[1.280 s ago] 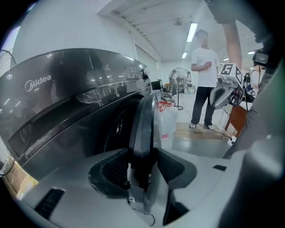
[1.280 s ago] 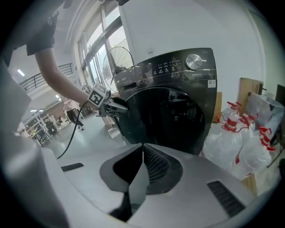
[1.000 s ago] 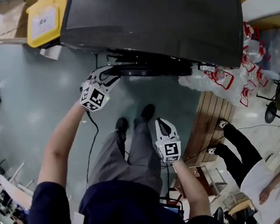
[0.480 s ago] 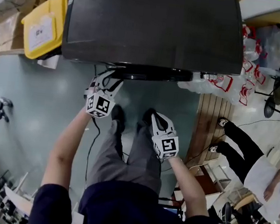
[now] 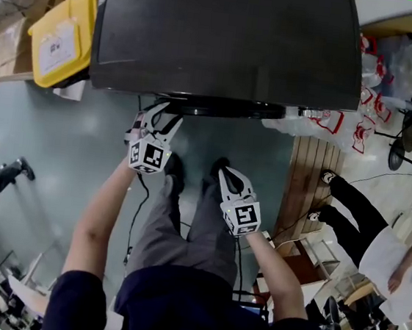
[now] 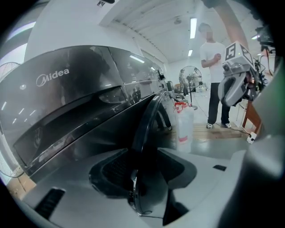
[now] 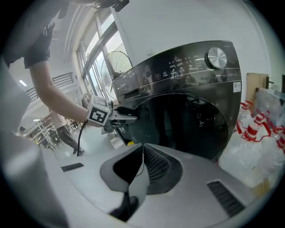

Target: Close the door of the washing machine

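Head view: closest, right gripper (image 5: 226, 173) above the person's legs (image 5: 184, 225), fingers together, nothing between. Beyond, left gripper (image 5: 164, 116) at the door (image 5: 220, 109) rim, fingers spread round it, seemingly clamped. Door almost flush against washing machine (image 5: 228, 37) front.

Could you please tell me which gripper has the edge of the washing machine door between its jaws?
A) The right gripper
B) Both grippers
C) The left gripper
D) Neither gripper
C: the left gripper view shows the door edge running between the jaws of the left gripper, while the right gripper is shut on nothing, held back from the washing machine.
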{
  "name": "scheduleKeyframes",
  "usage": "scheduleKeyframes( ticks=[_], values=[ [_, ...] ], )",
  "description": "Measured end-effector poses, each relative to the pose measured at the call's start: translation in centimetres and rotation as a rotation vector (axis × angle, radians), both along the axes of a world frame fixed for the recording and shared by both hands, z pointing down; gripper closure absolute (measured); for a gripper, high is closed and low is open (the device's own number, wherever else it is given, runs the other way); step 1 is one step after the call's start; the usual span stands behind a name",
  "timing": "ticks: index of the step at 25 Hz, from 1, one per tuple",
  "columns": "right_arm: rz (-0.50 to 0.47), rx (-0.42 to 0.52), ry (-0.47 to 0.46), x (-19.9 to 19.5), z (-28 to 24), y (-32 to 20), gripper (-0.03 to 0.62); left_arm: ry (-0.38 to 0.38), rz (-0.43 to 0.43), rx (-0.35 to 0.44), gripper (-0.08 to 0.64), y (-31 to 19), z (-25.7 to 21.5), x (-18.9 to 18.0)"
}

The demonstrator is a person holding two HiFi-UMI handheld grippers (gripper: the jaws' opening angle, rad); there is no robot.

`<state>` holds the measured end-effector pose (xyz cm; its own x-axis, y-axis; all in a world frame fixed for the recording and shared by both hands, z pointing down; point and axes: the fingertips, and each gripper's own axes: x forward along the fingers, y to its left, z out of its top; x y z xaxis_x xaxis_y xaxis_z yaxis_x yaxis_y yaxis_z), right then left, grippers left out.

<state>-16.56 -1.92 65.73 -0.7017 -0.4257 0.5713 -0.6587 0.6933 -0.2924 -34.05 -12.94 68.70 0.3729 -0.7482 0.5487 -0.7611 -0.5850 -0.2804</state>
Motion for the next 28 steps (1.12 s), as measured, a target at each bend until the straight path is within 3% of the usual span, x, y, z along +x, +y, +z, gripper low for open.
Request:
scheduleKeyframes(
  ticks=[13,22,28],
  values=[
    [-0.026,0.028,-0.015,-1.0,-1.2,0.3,0.563,-0.019,-0.022,0.047,0.342,0.3,-0.4,0.0],
    [-0.019,0.097,-0.018,-1.8,-3.3,-1.5,0.563,0.039,-0.167,0.146,0.382,2.0,-3.3,-2.0],
    [-0.022,0.144,-0.064,-3.6,-7.4,-2.9,0.561,0.134,-0.258,0.172,0.413,4.3,-9.5,-2.3]
  ],
)
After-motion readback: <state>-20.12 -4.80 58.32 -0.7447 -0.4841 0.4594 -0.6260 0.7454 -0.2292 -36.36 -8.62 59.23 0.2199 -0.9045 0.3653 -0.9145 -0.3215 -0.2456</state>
